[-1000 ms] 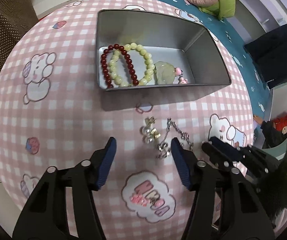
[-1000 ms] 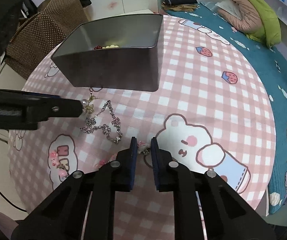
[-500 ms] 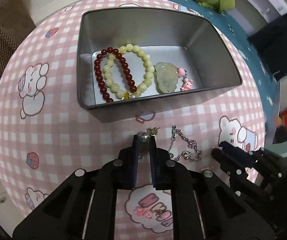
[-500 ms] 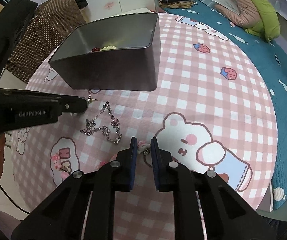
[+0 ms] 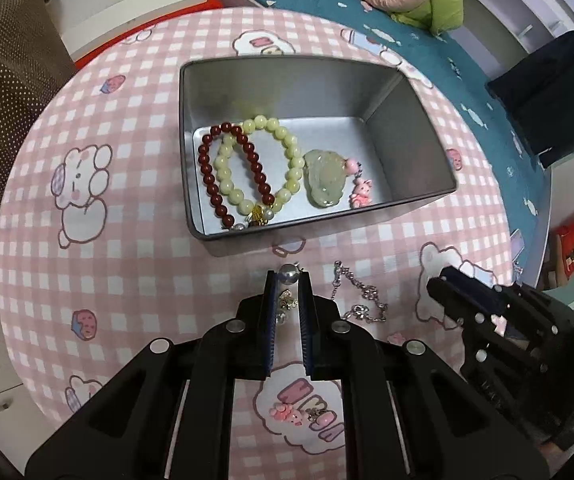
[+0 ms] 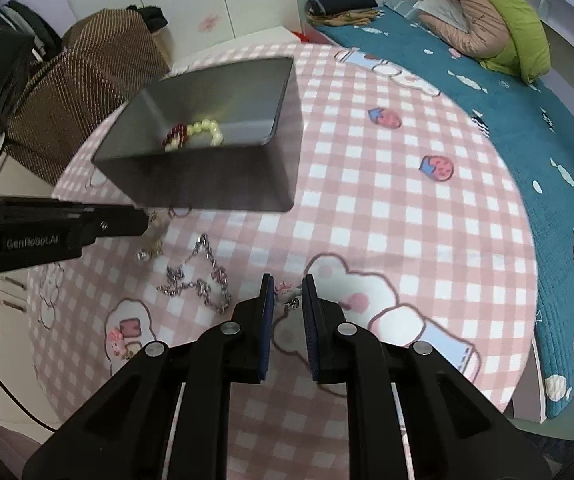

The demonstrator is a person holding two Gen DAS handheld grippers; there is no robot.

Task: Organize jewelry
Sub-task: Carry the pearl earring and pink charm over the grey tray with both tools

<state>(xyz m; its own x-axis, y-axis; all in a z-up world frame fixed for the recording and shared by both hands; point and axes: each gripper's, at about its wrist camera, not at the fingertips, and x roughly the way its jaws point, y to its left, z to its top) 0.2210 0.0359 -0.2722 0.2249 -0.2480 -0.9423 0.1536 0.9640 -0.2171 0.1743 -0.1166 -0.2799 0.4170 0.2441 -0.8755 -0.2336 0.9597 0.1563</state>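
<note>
My left gripper (image 5: 288, 280) is shut on a pearl earring (image 5: 288, 274), held above the pink checked tablecloth just in front of the grey metal tin (image 5: 319, 64). The tin holds a red bead bracelet (image 5: 255, 168), a pale green bead bracelet (image 5: 293, 156), a jade pendant (image 5: 323, 178) and a pink charm (image 5: 361, 196). A silver chain (image 5: 361, 300) lies on the cloth to the right; it also shows in the right wrist view (image 6: 199, 280). My right gripper (image 6: 288, 294) is shut on a small pink charm (image 6: 287, 292). A second pearl earring (image 6: 147, 252) lies on the cloth.
A pink charm (image 5: 287, 414) lies on the cloth near me. The round table (image 6: 407, 200) ends to the right at a teal-covered bed (image 6: 507, 92). A brown dotted bag (image 6: 83, 80) stands behind the tin.
My left gripper closed on the pearl earring and lifted it away from the cloth toward the tin. My right gripper stayed shut on the pink charm and rose slightly.
</note>
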